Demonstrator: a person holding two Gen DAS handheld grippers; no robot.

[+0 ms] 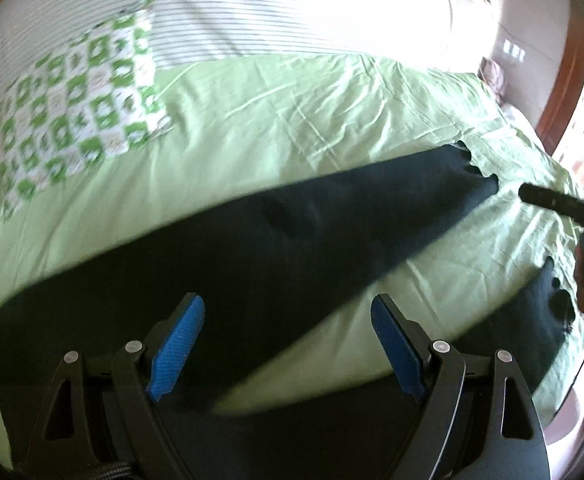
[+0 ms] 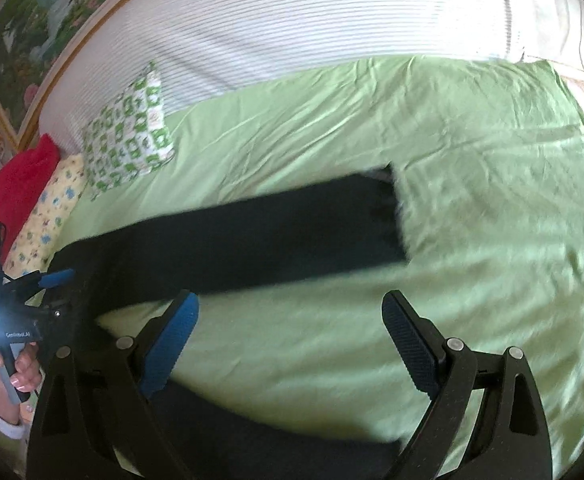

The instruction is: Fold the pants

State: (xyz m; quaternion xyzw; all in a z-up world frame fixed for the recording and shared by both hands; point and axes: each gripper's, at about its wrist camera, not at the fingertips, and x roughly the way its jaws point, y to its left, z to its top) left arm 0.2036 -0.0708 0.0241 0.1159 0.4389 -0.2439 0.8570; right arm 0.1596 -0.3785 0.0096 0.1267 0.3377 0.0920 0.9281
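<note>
On the green bedsheet (image 1: 292, 120), dark pants (image 1: 252, 248) lie legs splayed, both tools, left (image 1: 288, 344) and right (image 2: 292, 344), released above them.

I'm working in a home bedroom: a wide bed (image 2: 452, 152) under a creased light-green sheet (image 1: 292, 120), a striped white bolster (image 2: 292, 20) along its head, a green-and-white patterned pillow (image 2: 128, 140) and a red cushion (image 2: 20, 184) beside it (with a yellow printed one between), and a framed landscape picture (image 2: 32, 20) on the wall.
</note>
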